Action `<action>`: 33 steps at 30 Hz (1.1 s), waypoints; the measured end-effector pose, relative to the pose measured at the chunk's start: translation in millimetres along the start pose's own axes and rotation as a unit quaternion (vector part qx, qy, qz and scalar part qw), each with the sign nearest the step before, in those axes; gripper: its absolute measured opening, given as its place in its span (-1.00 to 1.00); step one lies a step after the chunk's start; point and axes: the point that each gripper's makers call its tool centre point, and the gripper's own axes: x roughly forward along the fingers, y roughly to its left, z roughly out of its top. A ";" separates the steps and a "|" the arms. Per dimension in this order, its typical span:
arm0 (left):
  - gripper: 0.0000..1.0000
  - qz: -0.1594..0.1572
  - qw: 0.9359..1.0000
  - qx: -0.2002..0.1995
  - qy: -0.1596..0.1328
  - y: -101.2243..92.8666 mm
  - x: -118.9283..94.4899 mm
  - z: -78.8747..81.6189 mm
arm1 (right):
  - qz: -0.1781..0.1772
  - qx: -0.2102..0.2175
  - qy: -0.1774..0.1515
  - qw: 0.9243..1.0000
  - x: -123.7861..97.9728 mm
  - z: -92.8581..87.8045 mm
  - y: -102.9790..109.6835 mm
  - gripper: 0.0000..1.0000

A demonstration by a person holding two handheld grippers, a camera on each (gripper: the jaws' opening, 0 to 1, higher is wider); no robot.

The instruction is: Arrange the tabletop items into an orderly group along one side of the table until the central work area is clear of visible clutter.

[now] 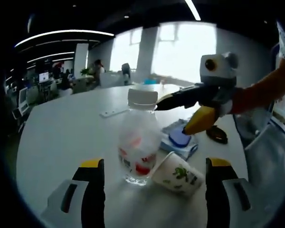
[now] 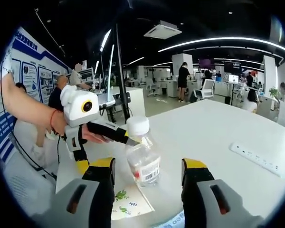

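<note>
Open-plan office: dark ceiling with curved light strips; bright windows beyond. Desks, office chairs, monitors at distance. Poster wall to one side.

We see blown-out windows glaring behind the softly blurred bottle. Ceiling strips light the counter evenly; edges warp.

R gripper jaws spread wide, clear bottle w/ white cap upright between the 2 fingers, untouched. Paper cup lies below it. L gripper straddles bottle neck.
</note>
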 end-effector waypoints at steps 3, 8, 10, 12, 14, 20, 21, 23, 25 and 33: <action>0.70 0.001 1.000 -0.001 -0.005 -5.0 -5.4 0.9 | 0.009 -0.003 0.011 1.000 -2.0 -4.4 0.9 0.09; 0.72 0.002 1.000 -0.006 -0.007 -14.0 -16.2 -0.8 | 0.040 -0.004 0.034 0.999 -5.9 -13.1 5.5 0.08; 0.74 0.002 1.000 -0.014 -0.008 -16.9 -20.5 -3.3 | 0.048 -0.007 0.040 0.998 -7.1 -15.2 7.2 0.07; 0.74 0.004 1.000 -0.013 -0.009 -19.5 -24.4 -4.7 | 0.054 -0.011 0.044 0.998 -8.3 -17.0 8.0 0.06; 0.75 0.007 1.000 -0.024 -0.013 -21.7 -28.9 -5.7 | 0.057 -0.012 0.049 0.997 -9.4 -18.8 7.9 0.06; 0.74 0.020 0.999 -0.036 -0.029 -28.0 -41.9 -4.2 | 0.061 -0.015 0.056 0.996 -12.2 -21.5 6.2 0.06; 0.74 0.021 0.999 -0.036 -0.031 -28.5 -43.1 -4.1 | 0.063 -0.014 0.058 0.996 -12.7 -22.0 6.7 0.06; 0.73 0.024 0.998 -0.036 -0.034 -30.7 -46.0 -2.4 | 0.067 -0.017 0.062 0.996 -13.7 -23.0 7.1 0.06; 0.73 0.025 0.998 -0.037 -0.036 -33.2 -48.6 -1.4 | 0.071 -0.020 0.065 0.995 -14.4 -23.6 6.8 0.05; 0.70 0.025 0.999 -0.032 -0.031 -42.4 -56.6 -5.8 | 0.108 -0.029 0.097 0.989 -14.8 -30.9 11.6 0.03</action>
